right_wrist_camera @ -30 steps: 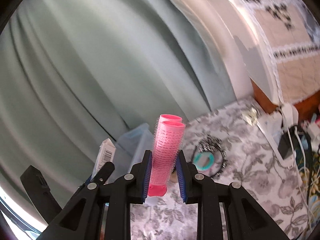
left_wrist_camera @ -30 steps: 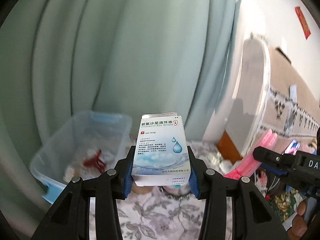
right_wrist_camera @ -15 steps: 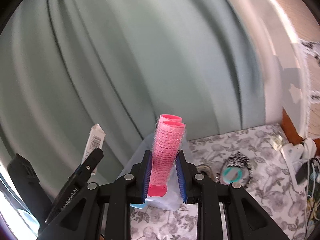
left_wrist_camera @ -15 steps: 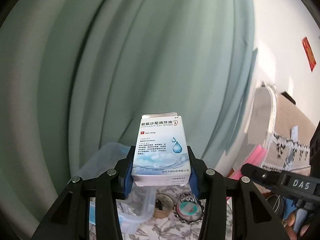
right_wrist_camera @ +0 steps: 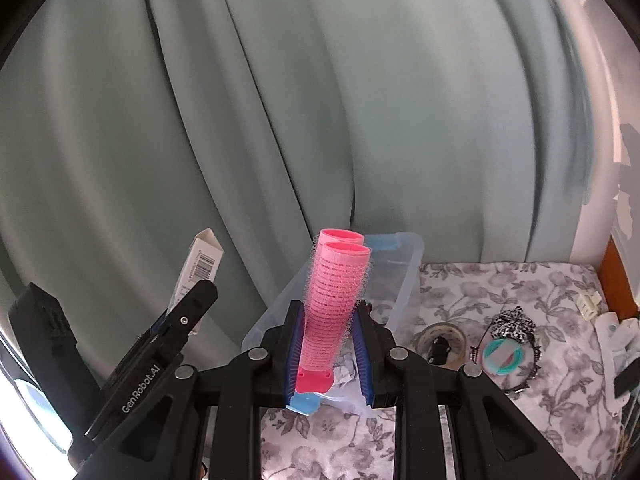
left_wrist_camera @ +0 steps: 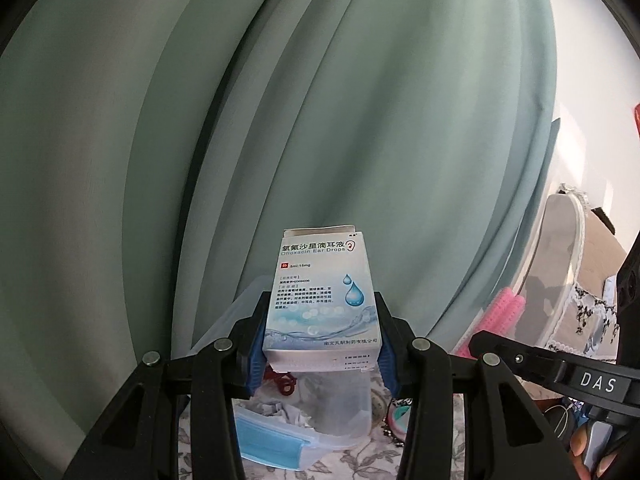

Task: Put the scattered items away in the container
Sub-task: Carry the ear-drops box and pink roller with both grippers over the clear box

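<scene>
My left gripper (left_wrist_camera: 321,340) is shut on a white and blue ear-drops box (left_wrist_camera: 322,300), held upright above the clear plastic container (left_wrist_camera: 340,408). My right gripper (right_wrist_camera: 328,354) is shut on a pair of pink hair rollers (right_wrist_camera: 334,296), held upright over the near end of the same container (right_wrist_camera: 400,276). In the right wrist view the left gripper (right_wrist_camera: 168,336) and the box (right_wrist_camera: 198,268) show at the left. In the left wrist view the right gripper's arm (left_wrist_camera: 560,368) and the rollers (left_wrist_camera: 500,312) show at the right. The container holds crumpled paper and a red clip (left_wrist_camera: 282,380).
The table has a grey floral cloth (right_wrist_camera: 460,440). On it lie a tape roll (right_wrist_camera: 440,338), a black-and-white scrunchie (right_wrist_camera: 512,322) and a teal round item (right_wrist_camera: 502,356). A green curtain (right_wrist_camera: 280,100) hangs behind. A blue face mask (left_wrist_camera: 268,436) lies by the container.
Both grippers have risen and tilted up, so the curtain fills more of each view. They have moved closer over the container. Both still hold their items.
</scene>
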The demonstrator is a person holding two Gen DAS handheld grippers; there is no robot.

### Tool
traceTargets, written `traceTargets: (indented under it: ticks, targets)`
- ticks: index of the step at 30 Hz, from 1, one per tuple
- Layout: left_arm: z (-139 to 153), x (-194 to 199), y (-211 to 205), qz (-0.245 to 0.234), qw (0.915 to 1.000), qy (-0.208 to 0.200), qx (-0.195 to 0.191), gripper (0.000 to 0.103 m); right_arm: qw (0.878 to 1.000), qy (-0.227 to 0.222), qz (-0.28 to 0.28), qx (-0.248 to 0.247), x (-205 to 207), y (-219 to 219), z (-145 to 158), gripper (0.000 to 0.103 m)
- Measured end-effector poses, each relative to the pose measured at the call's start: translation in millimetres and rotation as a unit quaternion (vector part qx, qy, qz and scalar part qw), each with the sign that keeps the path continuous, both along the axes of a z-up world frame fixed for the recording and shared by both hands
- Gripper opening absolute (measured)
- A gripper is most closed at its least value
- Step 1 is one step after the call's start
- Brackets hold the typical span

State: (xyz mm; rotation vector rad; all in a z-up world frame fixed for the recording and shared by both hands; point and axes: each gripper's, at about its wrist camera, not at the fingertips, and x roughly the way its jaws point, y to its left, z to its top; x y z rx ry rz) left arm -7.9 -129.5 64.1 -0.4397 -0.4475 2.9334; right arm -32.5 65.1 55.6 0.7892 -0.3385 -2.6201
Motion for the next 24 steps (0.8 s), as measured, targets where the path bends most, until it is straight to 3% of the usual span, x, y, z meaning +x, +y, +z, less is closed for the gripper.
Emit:
traceTargets:
  ticks: [15, 24]
  targets:
    - [-51.4, -68.4, -19.3, 0.011, 0.9968, -0.078, 0.009, 0.047, 0.998, -0.069, 0.011, -0.001, -60.8, -17.5, -56.2, 0.026]
    - [-73.6, -104.5, -17.3, 0.011, 0.9948, -0.101, -0.001, 0.047, 0.995, -0.102, 0.02, -0.008, -92.7, -20.1, -81.1, 0.026]
